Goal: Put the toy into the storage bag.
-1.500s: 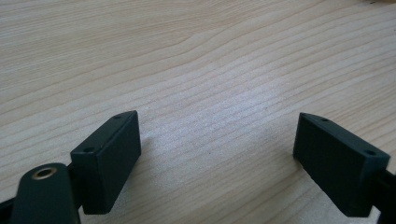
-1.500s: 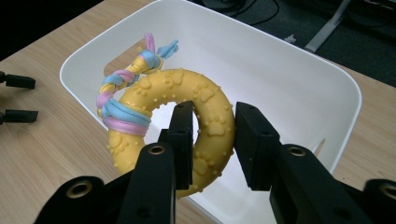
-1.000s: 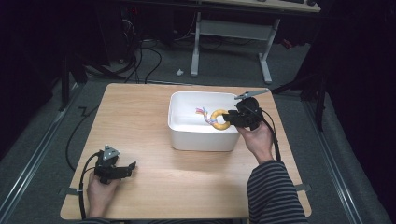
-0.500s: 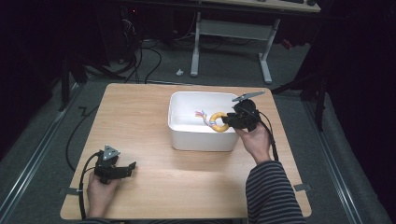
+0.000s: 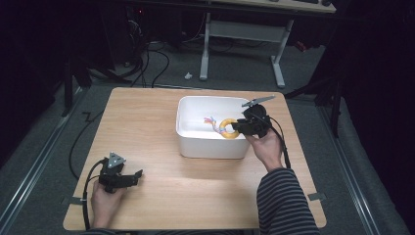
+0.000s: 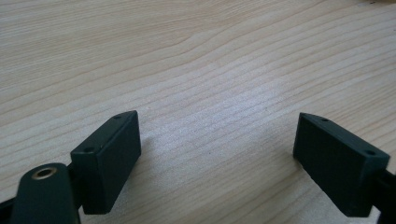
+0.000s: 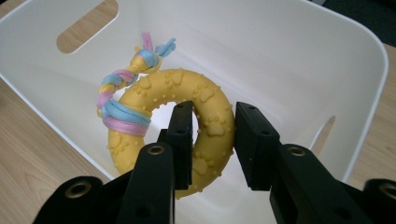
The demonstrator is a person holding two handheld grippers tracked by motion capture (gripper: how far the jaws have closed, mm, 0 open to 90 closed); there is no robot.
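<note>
yellow paw-print ring (image 7: pixel 205 126), right hand-held gripper (image 7: pixel 212 140), white bin (image 7: pixel 299 56)

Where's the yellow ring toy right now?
In the high view the yellow ring toy hangs over the white bin, right of centre, clamped in the right gripper.

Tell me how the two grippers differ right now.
The left gripper has its jaws wide apart with nothing between them, while the right gripper has its jaws closed on the yellow ring toy. The left gripper sits low over bare tabletop near the front edge; the right gripper is held over the white bin. Both are black, two-jawed and hand-held.
</note>
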